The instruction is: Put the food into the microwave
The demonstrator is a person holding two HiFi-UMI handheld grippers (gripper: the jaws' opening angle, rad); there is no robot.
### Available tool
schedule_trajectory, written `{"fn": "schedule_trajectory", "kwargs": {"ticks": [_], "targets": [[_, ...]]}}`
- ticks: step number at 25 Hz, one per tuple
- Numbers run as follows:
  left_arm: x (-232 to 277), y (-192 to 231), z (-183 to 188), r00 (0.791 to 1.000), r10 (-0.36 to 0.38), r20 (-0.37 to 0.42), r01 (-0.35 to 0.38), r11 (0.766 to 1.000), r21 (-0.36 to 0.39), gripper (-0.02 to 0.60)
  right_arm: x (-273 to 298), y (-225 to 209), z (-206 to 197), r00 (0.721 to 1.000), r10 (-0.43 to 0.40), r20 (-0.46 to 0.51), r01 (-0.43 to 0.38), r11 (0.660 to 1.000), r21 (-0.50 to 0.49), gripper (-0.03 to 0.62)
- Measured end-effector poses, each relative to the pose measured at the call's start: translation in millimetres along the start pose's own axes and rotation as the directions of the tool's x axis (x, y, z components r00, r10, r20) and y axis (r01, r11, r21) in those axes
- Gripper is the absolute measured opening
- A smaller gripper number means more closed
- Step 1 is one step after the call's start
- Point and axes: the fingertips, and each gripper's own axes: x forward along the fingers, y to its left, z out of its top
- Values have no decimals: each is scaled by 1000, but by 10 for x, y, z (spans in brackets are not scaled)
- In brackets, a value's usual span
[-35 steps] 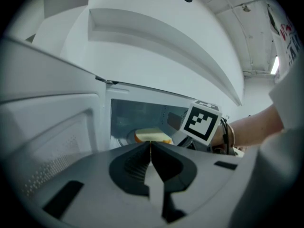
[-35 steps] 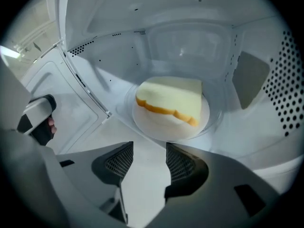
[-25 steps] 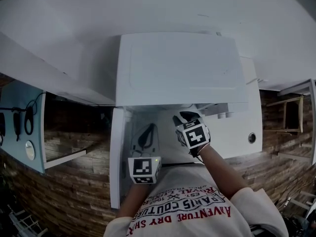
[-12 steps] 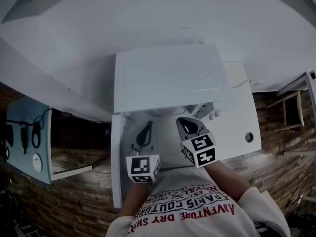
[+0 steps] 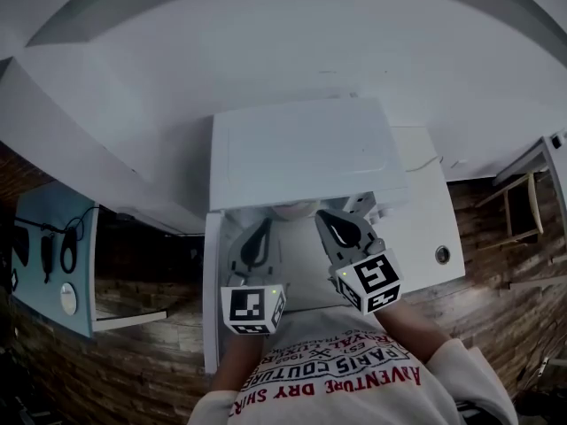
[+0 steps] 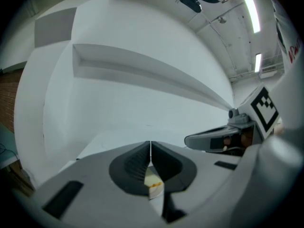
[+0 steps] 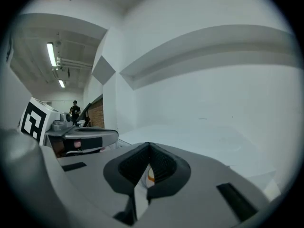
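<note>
White wall (image 6: 142, 103) fills gripper views (head view alone shows microwave (image 5: 301, 153)).

Grey moulded bodies on left gripper (image 5: 259, 234) and right gripper (image 5: 335, 222); black ribbed pads (image 6: 135, 163). Each bears a white cube (image 5: 252, 309) with black square markers. White shirt (image 5: 337, 377), red and dark lettering.

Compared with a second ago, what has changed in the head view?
Both grippers have risen toward the camera. The right gripper has also drawn back from the microwave and shut its jaws. The left gripper has its jaws together. The microwave and table stayed put.
</note>
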Motion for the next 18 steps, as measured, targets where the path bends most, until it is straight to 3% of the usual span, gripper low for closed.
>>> {"fn": "schedule_trajectory", "kwargs": {"ticks": [18], "targets": [[-49,-40,61,1000,-21,14,21,1000,17,9,76,81,-67,1000,-14,-3,14,999,34,11]]}}
